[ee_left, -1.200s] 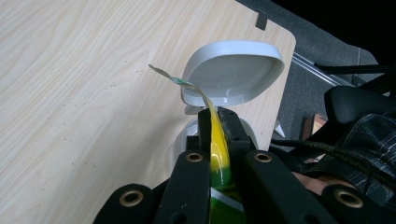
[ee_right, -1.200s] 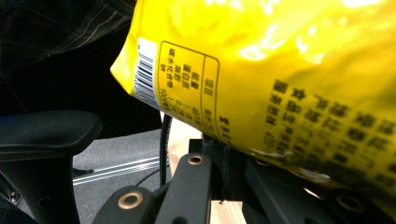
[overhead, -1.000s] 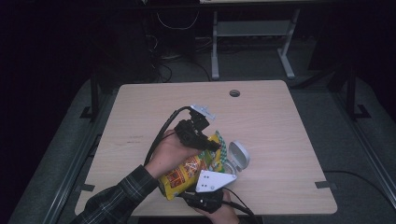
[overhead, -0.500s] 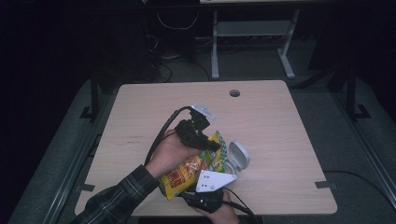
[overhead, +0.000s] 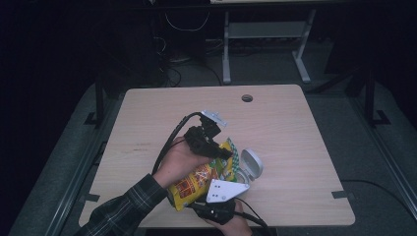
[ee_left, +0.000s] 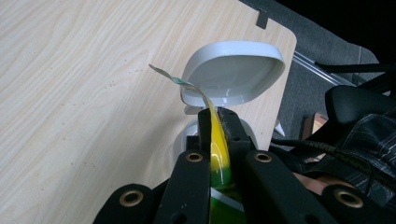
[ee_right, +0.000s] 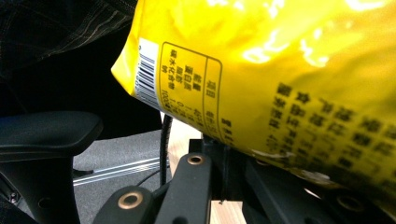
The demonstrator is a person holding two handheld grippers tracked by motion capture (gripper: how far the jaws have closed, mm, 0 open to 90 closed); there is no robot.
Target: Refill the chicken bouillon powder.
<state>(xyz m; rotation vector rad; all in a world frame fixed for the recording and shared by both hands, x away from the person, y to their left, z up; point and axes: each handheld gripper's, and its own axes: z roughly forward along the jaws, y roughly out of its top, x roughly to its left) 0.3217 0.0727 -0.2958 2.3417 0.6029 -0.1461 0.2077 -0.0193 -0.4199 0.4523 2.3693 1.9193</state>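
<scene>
Both sets of jaws were clamped on the snack bag: my left gripper pinched its top edge, my right gripper its bottom seam. It hung just over the bench, beside an open white container. Pulling unevenly could rip the bag and scatter its contents. My left hand arched above, right hand low at the near edge.

Dim, dark surroundings — glare and blur on close-up packaging.
</scene>
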